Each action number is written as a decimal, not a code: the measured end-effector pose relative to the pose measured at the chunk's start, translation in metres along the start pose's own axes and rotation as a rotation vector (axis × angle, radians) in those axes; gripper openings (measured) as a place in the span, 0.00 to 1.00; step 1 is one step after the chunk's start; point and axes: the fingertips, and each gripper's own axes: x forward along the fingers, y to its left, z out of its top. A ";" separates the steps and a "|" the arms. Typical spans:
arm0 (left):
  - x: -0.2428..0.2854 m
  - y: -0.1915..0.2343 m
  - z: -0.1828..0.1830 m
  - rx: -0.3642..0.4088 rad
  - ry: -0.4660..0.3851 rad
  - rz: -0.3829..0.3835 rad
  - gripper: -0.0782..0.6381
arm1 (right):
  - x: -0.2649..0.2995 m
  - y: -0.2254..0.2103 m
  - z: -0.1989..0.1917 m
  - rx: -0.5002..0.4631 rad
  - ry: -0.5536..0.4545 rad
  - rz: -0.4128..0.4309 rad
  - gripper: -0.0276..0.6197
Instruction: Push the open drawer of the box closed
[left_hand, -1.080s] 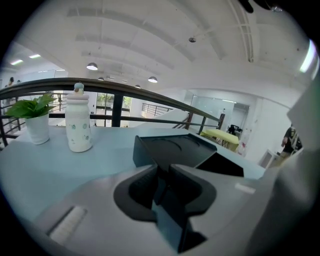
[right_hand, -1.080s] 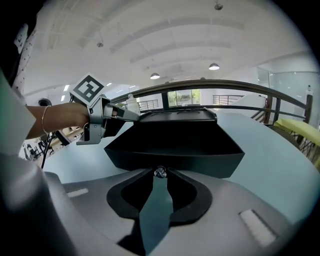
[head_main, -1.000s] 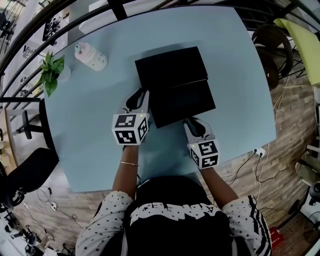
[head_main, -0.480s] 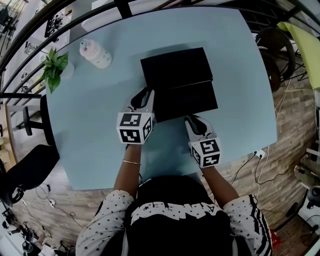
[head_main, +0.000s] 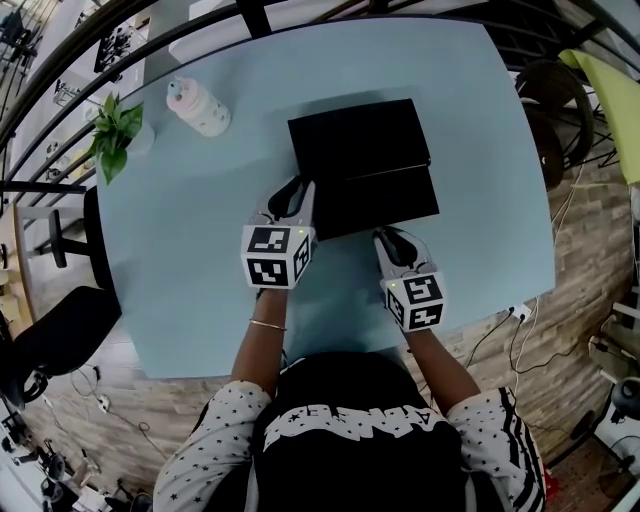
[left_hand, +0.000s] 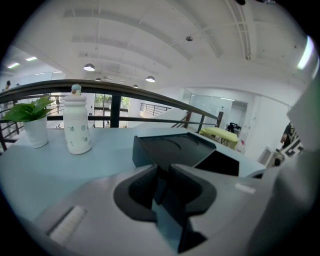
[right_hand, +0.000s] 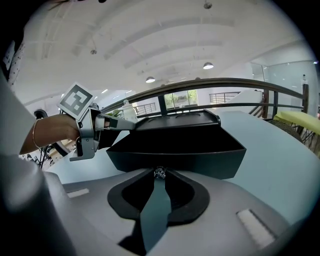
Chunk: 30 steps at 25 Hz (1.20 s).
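Note:
A black box (head_main: 358, 138) lies on the pale blue table (head_main: 180, 260), its open drawer (head_main: 385, 200) sticking out toward me. My left gripper (head_main: 302, 192) is shut and rests against the drawer's left front corner. In the left gripper view the box (left_hand: 172, 144) and the drawer's hollow (left_hand: 225, 162) lie just beyond the left gripper (left_hand: 162, 172). My right gripper (head_main: 385, 237) is shut too. The right gripper (right_hand: 159, 175) touches a small shiny knob (right_hand: 159, 172) on the drawer front (right_hand: 200, 157).
A white bottle (head_main: 200, 108) and a small potted plant (head_main: 115, 130) stand at the table's far left. A black railing (head_main: 120, 60) runs behind the table. Chairs stand at the left (head_main: 60, 330) and far right (head_main: 545, 100). Cables lie on the floor at right.
Both grippers have moved forward, away from me, and the drawer has slid partly into the box, so less of it sticks out.

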 end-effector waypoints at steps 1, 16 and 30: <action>0.000 0.000 0.000 0.002 0.000 0.000 0.11 | 0.001 0.000 0.001 0.000 -0.001 0.001 0.16; 0.000 0.000 0.001 0.010 -0.001 -0.003 0.11 | 0.014 -0.002 0.011 -0.012 0.005 0.009 0.16; -0.006 -0.003 0.005 -0.016 0.003 -0.005 0.11 | 0.016 -0.002 0.022 -0.048 0.039 0.021 0.16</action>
